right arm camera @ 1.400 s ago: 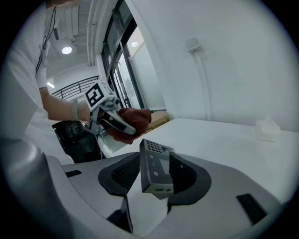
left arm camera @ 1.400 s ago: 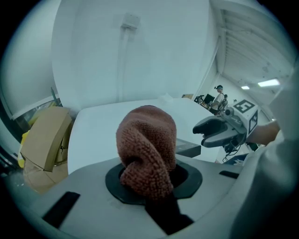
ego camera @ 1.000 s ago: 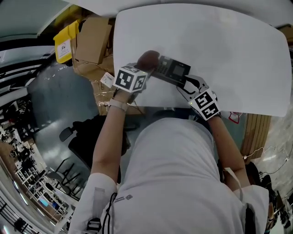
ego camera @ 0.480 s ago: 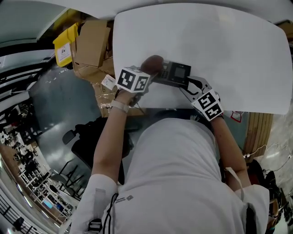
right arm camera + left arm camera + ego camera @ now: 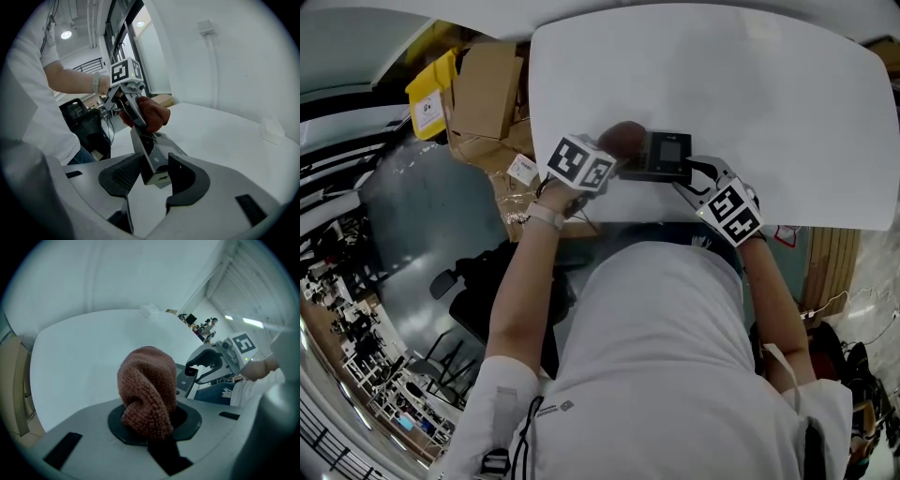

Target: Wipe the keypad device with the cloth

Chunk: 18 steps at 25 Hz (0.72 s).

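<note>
The keypad device sits clamped between the jaws of the right hand-held gripper, which close narrowly on its near end only. The rest of the body sticks out ahead of the jaws, tilted, towards the left hand-held gripper. That one is closed on the cloth, a brown bunched wad that bulges out in front of its jaws. The wad meets the far end of the device, the end farthest from the right jaws. Below both hand-held grippers is the white table, and they work close to its near edge, just in front of the person's body.

The likely trouble is leverage. The device is pinched at one end and the cloth pushes at the other, so a firm stroke could twist it in the jaws or pull it free. From there it could drop onto the table or over the near edge. The cloth is held as a loose bunch and could also drag out of the left jaws if it catches on the keys.
</note>
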Each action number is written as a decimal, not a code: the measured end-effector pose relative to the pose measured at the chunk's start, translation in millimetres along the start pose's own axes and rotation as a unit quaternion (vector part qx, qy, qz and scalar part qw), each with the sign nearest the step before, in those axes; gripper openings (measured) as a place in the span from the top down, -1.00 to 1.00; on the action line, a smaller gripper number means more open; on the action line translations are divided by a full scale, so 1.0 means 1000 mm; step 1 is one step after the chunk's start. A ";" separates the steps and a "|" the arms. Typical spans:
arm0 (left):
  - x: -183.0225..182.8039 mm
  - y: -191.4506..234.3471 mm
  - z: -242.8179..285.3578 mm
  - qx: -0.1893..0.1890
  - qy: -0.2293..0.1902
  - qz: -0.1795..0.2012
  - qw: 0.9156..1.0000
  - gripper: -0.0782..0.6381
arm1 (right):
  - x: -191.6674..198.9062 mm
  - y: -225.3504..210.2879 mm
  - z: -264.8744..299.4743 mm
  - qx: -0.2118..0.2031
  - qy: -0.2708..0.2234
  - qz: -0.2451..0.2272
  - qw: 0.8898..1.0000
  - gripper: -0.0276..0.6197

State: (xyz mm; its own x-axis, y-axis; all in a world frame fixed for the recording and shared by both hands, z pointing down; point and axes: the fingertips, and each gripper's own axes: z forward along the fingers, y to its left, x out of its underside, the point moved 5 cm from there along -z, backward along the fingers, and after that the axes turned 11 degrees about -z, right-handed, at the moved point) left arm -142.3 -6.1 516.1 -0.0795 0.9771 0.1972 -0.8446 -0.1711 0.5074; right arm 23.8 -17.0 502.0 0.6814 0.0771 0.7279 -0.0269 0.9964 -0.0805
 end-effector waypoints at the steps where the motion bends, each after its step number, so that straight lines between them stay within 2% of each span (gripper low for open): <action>1: -0.001 0.000 0.001 0.001 0.000 0.001 1.000 0.61 | -0.001 0.001 0.000 0.002 0.005 -0.007 1.000 0.39; 5: -0.005 0.008 0.008 -0.004 0.003 0.000 1.000 0.61 | -0.001 0.002 0.005 0.007 0.025 -0.031 0.999 0.39; 8: -0.010 0.016 0.014 -0.013 0.005 -0.013 1.000 0.60 | -0.003 0.003 0.005 0.003 0.025 -0.027 0.999 0.39; 13: -0.021 0.021 0.024 -0.015 0.028 -0.002 0.999 0.60 | -0.001 0.001 0.003 -0.006 0.022 -0.017 1.000 0.39; 18: -0.030 0.038 0.040 -0.026 0.022 -0.028 0.999 0.60 | -0.001 0.001 0.004 -0.009 0.020 -0.014 1.000 0.39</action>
State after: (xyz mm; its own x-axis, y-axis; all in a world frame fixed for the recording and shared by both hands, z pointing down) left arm -151.3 -47.1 562.8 -0.0538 0.9897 0.1326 -0.8749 -0.1107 0.4716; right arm 20.6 -15.5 503.7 0.7098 0.0474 0.7028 0.0062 0.9973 -0.0735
